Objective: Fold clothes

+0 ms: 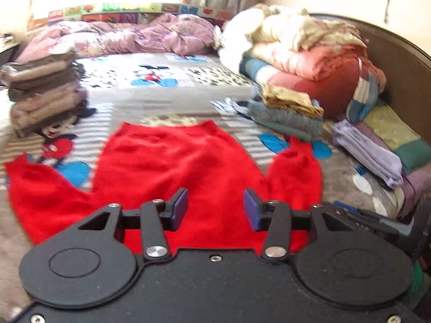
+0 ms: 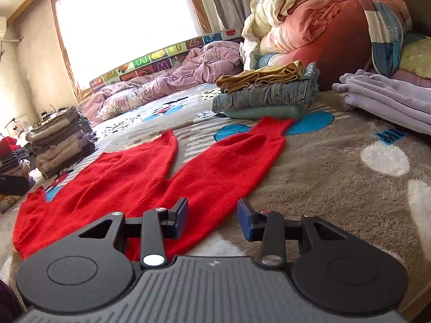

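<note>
Bed blanket (image 1: 167, 99) blurred; red sweater's (image 1: 172, 161) near edge hidden behind jaws.

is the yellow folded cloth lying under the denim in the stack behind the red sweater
No, in the right wrist view the yellow folded cloth lies on top of the folded denim, beyond the red sweater.
</note>
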### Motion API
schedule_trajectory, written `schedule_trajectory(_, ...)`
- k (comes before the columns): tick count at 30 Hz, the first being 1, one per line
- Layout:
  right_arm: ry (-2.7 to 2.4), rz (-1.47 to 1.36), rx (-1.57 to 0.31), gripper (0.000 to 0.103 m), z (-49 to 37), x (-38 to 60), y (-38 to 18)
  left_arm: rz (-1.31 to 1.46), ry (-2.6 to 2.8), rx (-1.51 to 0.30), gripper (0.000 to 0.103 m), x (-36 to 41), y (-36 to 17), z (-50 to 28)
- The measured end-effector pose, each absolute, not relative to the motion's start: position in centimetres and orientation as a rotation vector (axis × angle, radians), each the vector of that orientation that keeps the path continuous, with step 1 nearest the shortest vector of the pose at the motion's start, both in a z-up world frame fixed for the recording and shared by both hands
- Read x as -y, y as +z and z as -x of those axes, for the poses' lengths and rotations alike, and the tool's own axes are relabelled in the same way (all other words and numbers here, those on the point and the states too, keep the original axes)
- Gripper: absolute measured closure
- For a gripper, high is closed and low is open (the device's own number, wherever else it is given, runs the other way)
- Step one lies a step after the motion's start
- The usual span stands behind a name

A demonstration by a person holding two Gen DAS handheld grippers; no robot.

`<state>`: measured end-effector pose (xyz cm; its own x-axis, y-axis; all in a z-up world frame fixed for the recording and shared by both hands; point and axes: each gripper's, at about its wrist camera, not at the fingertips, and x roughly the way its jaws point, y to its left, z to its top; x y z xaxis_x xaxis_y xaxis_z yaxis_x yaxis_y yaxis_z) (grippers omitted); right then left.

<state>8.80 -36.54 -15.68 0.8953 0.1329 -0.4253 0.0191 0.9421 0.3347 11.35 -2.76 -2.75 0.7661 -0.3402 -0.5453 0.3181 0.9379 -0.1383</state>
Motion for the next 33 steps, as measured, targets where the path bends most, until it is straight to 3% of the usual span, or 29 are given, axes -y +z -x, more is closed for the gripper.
schedule_trajectory(3,0.099,-0.422,-0.472,0.061,-8.3,36.6,-15.9,0.042,-0.197,-0.549,0.054,-3.8,-0.8,-11.5)
schedule_trajectory(7,0.14,-0.427,-0.458,0.061,-7.9,35.8,-15.7,0.033,0.001,-0.588,0.056,-10.1,-2.4,-13.6)
schedule_trajectory(14,0.288,-0.248,-0.415,0.061,-8.2,31.2,-15.0,-0.041,-0.15,-0.668,0.056,-8.3,-8.4,-12.8)
schedule_trajectory(18,0.403,-0.085,-0.44,0.061,-8.3,27.0,-15.2,-0.237,-0.234,-0.879,0.055,-5.5,-14.1,-13.6)
schedule_trajectory(21,0.412,0.023,-0.532,0.061,-8.5,25.0,-16.4,-0.216,-0.237,-0.846,0.056,-6.1,-12.5,-13.0)
schedule_trajectory(25,0.427,-0.023,-0.488,0.061,-7.7,25.8,-15.6,-0.166,-0.178,-0.738,0.056,-8.4,-9.2,-14.7)
schedule_trajectory(33,0.354,-0.139,-0.438,0.061,-8.3,28.2,-15.6,-0.014,0.024,-0.697,0.056,-13.7,-9.6,-26.1)
